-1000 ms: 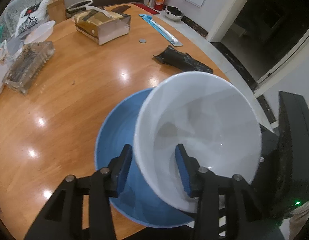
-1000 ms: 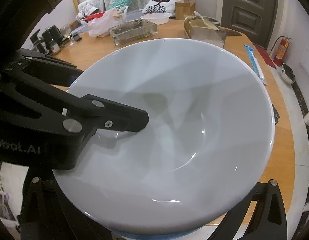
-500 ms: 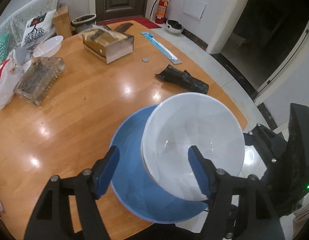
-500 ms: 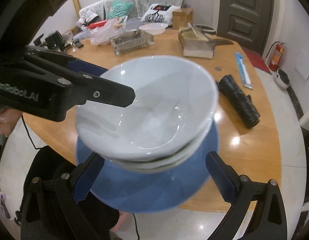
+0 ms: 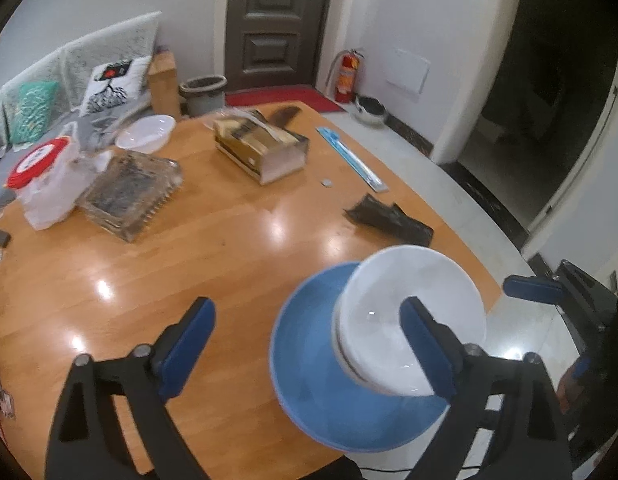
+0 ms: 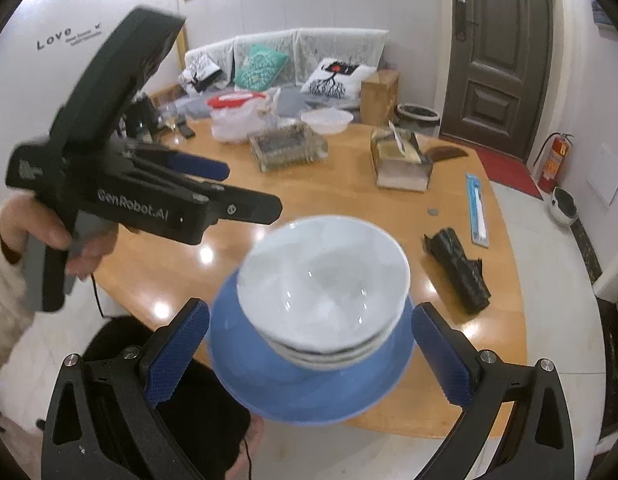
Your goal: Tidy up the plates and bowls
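Left wrist view: round wooden table fills most of the frame, cluttered at its far side and bare in the middle. At the near edge sits the blue plate, partly overhanging the rim, with a stack of white bowls on its right half. The right wrist view shows several rims nested one inside another (exact count not readable; the stack is motion-blurred).

Both tools are off the crockery. Left gripper: jaws opening and now spread wide, nothing between the pads; the plate shows beyond and below the gap and the bowls behind the right-hand finger, no contact. Right gripper: fingers likewise spread wide and empty, with plate and bowls showing in the gap, untouched.

Key relation: the stack lies ahead of and below both grippers, at the table edge nearest the person. It sits squarely between the right gripper's fingers but off to the right of the left gripper's, so I judge the right better lined up. Neither looks clearly nearer.

Orientation: bowls upright, mouths up, stack apparently leaning a little. Round pieces, so no long axis; the only axis is the vertical one through the stack. Another white bowl stands well apart at the far side, possibly still to be gathered.
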A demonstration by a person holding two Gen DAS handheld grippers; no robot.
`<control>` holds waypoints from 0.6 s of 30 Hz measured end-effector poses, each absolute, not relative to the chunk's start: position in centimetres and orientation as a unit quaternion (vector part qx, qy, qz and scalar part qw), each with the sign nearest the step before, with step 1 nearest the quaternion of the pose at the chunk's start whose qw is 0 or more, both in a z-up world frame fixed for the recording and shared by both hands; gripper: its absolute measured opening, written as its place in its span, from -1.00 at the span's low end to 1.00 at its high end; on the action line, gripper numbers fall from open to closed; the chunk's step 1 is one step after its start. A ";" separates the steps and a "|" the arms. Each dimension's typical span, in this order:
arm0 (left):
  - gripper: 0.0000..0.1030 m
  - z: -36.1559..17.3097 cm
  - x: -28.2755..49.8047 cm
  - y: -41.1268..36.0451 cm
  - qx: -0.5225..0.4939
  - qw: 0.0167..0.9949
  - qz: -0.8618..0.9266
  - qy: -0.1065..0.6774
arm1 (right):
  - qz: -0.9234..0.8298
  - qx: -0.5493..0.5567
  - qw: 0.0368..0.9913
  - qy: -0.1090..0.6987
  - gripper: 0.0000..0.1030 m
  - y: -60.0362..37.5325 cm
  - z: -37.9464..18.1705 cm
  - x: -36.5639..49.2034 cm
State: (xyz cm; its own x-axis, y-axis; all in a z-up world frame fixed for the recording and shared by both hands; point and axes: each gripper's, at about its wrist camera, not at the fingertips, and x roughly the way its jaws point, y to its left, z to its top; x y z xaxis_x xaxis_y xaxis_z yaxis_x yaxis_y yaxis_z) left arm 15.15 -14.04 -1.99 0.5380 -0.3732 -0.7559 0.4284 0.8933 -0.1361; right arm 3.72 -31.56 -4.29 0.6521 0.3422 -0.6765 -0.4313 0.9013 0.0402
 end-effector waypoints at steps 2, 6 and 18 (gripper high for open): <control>0.99 -1.6 14.8 -13.0 0.029 0.890 -0.214 0.402 | 0.210 -0.059 0.912 0.347 0.95 -31.4 -3.8 3.8; 0.99 -1.0 14.2 -11.4 0.030 0.903 -0.191 0.383 | 0.194 -0.056 0.925 0.323 0.96 -31.0 -3.1 4.2; 0.99 -0.7 12.7 -6.2 0.001 0.930 -0.113 0.350 | 0.156 -0.080 0.955 0.240 0.98 -28.5 -1.2 5.1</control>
State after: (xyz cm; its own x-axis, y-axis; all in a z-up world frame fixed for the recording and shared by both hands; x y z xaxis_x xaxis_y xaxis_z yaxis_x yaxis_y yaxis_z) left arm 12.72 -6.19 -0.72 0.7294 -0.2087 -0.6514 0.2098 0.9747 -0.0774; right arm 5.11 -28.50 -1.19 0.8360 0.2595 -0.4836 -0.3359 0.9388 -0.0769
